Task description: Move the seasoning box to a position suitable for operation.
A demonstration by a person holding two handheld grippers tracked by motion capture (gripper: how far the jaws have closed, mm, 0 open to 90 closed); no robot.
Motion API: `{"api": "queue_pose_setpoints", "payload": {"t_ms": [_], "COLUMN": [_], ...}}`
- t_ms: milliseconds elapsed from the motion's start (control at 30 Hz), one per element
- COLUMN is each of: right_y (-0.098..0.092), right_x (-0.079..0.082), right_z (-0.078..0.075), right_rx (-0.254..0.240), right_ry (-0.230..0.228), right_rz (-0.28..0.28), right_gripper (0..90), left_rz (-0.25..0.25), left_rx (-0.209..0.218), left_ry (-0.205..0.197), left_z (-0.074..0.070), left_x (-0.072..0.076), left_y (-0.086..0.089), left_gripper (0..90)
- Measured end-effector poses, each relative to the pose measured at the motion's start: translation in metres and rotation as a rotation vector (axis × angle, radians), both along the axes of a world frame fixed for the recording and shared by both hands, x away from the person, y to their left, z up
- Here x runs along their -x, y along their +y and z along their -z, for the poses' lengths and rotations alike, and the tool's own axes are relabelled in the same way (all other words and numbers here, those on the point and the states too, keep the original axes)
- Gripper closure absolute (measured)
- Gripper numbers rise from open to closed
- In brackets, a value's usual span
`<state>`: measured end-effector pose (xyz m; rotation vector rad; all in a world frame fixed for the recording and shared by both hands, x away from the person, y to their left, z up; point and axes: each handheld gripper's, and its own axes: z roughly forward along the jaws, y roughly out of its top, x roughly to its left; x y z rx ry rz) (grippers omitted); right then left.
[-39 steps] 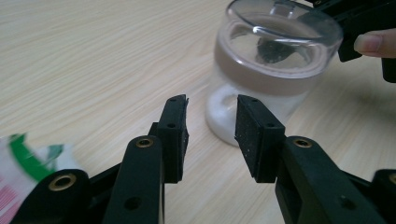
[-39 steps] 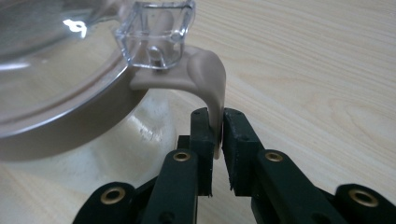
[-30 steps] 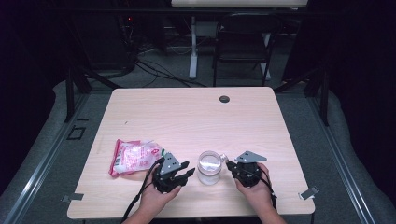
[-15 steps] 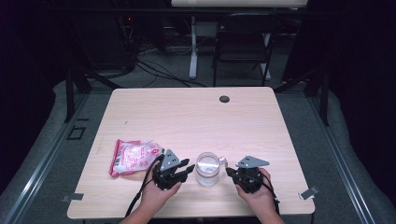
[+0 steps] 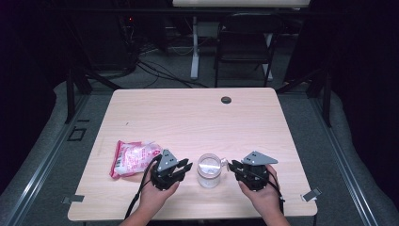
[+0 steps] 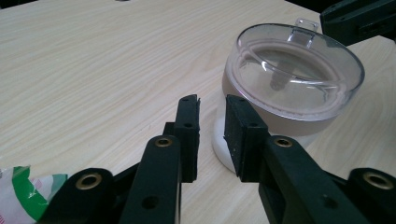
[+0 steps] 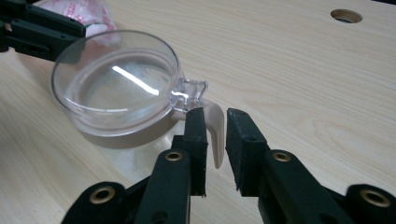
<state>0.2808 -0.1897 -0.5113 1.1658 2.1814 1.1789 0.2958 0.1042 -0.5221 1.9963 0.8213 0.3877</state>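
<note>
Right gripper (image 5: 231, 168) rose off jar (image 5: 208, 170); packet (image 5: 132, 157) print unreadable.

The high view is lit from above: the pale wooden worktop (image 5: 197, 122) is evenly bright, while the room around it falls into deep darkness. Shadows on the wood are faint and soft. The picture is slightly soft, with little fine detail. In the right gripper view, a thin white streak of glare crosses the clear lid (image 7: 116, 81). In both gripper views the near black jaws look slightly blurred, and the wood grain stays sharp.
</note>
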Motion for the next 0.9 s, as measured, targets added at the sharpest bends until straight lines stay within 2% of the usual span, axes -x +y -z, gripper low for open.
{"api": "queue_pose_setpoints", "payload": {"t_ms": [100,233,267,300,333,367,433,500,600,633,700,733,767,800,900], "right_y": [0.000,-0.002,-0.002,-0.002,-0.002,-0.003,-0.003,-0.002,0.001,0.002,0.003,0.003,0.005,0.005,0.007], "right_x": [0.000,-0.003,-0.005,-0.009,-0.009,-0.014,-0.016,-0.021,-0.025,-0.027,-0.027,-0.028,-0.027,-0.027,-0.025], "right_z": [-0.006,-0.011,-0.013,-0.016,-0.016,-0.019,-0.021,-0.025,-0.028,-0.030,-0.030,-0.031,-0.034,-0.034,-0.034], "right_rx": [-0.014,-0.040,-0.041,-0.027,-0.027,-0.008,0.001,-0.017,-0.022,-0.035,-0.050,-0.055,-0.053,-0.053,-0.039], "right_ry": [-0.002,0.002,0.000,-0.018,-0.018,-0.020,-0.010,-0.003,0.008,0.019,0.022,0.024,0.013,0.013,0.010], "right_rz": [0.007,0.011,0.008,0.002,0.002,0.004,0.013,0.031,0.033,0.041,0.040,0.032,0.034,0.034,0.037], "right_gripper": [74.0,69.3,67.1,62.6,62.6,56.8,53.9,50.1,50.7,53.8,55.1,55.8,61.4,61.4,68.7], "left_rz": [0.001,-0.002,-0.009,-0.005,0.000,0.003,0.004,0.009,0.010,0.014,0.023,0.016,0.011,0.011,-0.011], "left_rx": [-0.001,0.010,0.009,0.027,0.037,0.036,0.033,0.032,0.029,0.030,0.009,-0.004,0.007,0.007,0.005], "left_ry": [0.007,0.034,0.033,0.046,0.060,0.068,0.069,0.067,0.059,0.066,0.067,0.059,0.038,0.038,0.031], "left_z": [-0.001,-0.003,-0.004,-0.005,-0.007,-0.012,-0.014,-0.017,-0.022,-0.023,-0.024,-0.024,-0.023,-0.023,-0.021], "left_x": [0.000,-0.002,-0.003,-0.005,-0.008,-0.012,-0.014,-0.017,-0.022,-0.024,-0.027,-0.028,-0.028,-0.028,-0.028], "left_y": [0.001,0.002,0.002,0.002,0.003,0.003,0.003,0.003,0.002,0.000,-0.003,-0.006,-0.008,-0.008,-0.011], "left_gripper": [81.0,82.2,82.6,82.1,82.1,79.8,79.2,77.8,73.4,67.9,64.6,62.3,60.2,59.9,60.3]}}
